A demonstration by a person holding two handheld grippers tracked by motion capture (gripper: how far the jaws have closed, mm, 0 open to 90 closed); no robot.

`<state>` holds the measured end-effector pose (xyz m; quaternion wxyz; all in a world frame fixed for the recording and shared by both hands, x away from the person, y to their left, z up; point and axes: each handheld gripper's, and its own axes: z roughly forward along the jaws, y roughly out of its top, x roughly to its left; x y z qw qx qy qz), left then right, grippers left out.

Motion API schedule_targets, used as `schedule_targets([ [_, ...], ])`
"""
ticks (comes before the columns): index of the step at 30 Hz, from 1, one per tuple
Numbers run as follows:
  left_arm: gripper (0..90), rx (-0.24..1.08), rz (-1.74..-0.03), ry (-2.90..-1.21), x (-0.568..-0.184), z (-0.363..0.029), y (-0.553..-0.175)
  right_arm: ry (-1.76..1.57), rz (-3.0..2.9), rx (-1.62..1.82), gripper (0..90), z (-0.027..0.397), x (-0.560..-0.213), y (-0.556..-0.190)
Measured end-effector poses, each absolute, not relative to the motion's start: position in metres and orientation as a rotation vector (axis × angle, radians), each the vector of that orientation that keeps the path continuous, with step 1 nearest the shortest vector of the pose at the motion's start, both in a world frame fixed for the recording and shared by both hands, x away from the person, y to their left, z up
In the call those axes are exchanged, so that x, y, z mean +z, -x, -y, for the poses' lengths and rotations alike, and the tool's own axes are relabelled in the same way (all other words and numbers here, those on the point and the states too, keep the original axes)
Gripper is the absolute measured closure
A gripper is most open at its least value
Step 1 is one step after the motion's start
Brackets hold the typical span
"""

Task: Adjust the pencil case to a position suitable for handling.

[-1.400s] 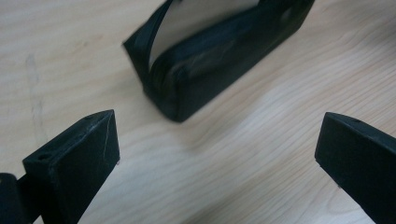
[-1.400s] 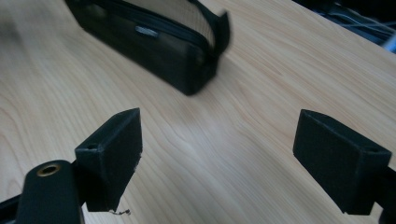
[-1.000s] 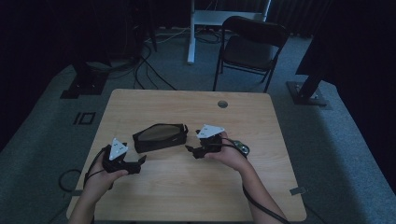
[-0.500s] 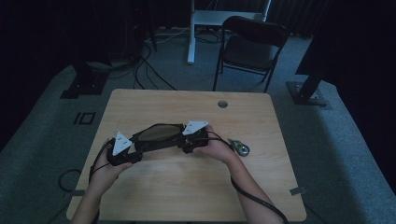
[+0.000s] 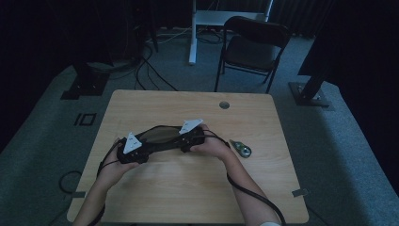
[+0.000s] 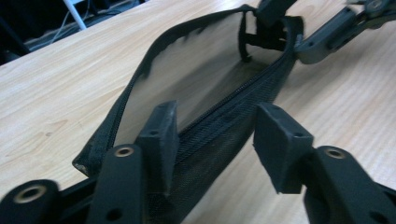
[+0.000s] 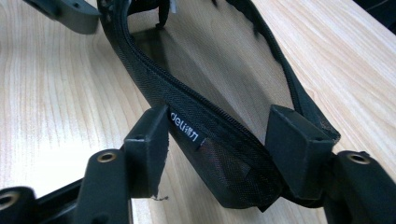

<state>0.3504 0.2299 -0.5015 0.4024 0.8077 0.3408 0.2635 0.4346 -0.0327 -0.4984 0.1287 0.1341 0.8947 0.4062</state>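
Between both claws, open pouch (image 5: 157, 136) mid-table (image 5: 188, 188).

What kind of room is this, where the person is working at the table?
Probably a lab or studio set up for recording, not a home. A bare light wooden table stands on grey carpet, loose black cables trail across the floor, dark curtains close the room in, and a black folding chair waits behind.

The high view is dim, its surroundings nearly black. Both gripper views are brighter, the surface (image 6: 56, 93) evenly lit. The near tongs look slightly soft, perhaps out of focus.
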Motion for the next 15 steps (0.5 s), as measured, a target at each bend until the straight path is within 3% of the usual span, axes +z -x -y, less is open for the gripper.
schedule_targets([
  [4,67.9,0.685,-0.898,-2.031,-0.499,-0.233,-0.351,-0.349,-2.606,1.135,47.6,0.034,-0.496,-0.433],
  [8,74.3,0.701,-0.932,-2.025,-0.498,-0.236,-0.352,-0.35,-2.611,1.133,60.7,0.037,-0.494,-0.43],
  [9,80.4,0.701,-0.932,-2.025,-0.498,-0.236,-0.352,-0.35,-2.611,1.133,60.7,0.037,-0.494,-0.43],
  [10,80.4,0.724,-0.954,-2.033,-0.498,-0.236,-0.354,-0.357,-2.615,1.134,62.0,0.037,-0.493,-0.429],
  [12,87.9,0.725,-0.97,-2.063,-0.501,-0.235,-0.355,-0.364,-2.635,1.17,69.3,0.039,-0.494,-0.422],
  [15,88.4,0.721,-0.975,-2.084,-0.509,-0.233,-0.356,-0.396,-2.64,1.183,74.3,0.041,-0.494,-0.415],
])
